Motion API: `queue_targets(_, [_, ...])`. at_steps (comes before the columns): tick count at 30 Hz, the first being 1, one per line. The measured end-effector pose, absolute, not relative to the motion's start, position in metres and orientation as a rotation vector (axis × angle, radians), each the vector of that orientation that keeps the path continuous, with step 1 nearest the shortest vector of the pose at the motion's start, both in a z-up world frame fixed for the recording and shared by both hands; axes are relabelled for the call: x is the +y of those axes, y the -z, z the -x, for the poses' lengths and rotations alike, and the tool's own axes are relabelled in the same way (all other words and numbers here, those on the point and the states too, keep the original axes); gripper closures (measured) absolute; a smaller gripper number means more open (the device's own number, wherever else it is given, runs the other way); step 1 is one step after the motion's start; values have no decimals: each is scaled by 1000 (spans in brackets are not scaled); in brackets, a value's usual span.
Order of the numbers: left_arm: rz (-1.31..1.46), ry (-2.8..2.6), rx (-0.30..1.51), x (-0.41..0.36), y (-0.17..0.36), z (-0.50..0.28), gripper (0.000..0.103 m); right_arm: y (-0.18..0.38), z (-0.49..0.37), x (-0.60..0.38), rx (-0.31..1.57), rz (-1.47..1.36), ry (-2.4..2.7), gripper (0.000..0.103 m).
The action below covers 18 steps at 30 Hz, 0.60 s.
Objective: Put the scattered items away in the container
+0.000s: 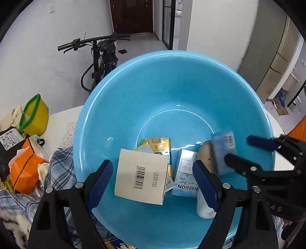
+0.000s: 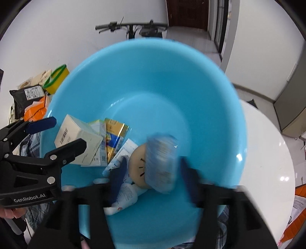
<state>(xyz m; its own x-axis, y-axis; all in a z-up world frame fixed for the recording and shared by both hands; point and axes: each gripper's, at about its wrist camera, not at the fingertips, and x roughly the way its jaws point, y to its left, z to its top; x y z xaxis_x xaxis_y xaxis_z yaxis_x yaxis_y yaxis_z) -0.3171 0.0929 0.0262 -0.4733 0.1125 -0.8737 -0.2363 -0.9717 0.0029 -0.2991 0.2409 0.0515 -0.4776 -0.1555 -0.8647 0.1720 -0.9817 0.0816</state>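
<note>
Blue packet (image 2: 160,164), blurred, sits between our right gripper (image 2: 153,178) jaws, which stand apart, not pressing it, over the basin (image 2: 191,86). Left gripper (image 1: 155,183) is open, empty. Risk: the packet may bounce off the boxes below.

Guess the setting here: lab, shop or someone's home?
Most likely a home, probably a flat's entry or living area. A bicycle is parked indoors against the wall, a dark wooden door closes off a tiled hallway, and a blue plastic basin sits on a white table amid household clutter.
</note>
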Motion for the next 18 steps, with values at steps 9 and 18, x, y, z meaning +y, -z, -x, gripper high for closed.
queue_targets(9, [1441, -2542, 182, 93, -34, 306, 16, -72, 289, 245, 5, -1399, 2602, 32])
queue_targets(18, [1054, -2721, 126, 79, -62, 274, 14, -103, 256, 254, -37, -1022, 2805, 8])
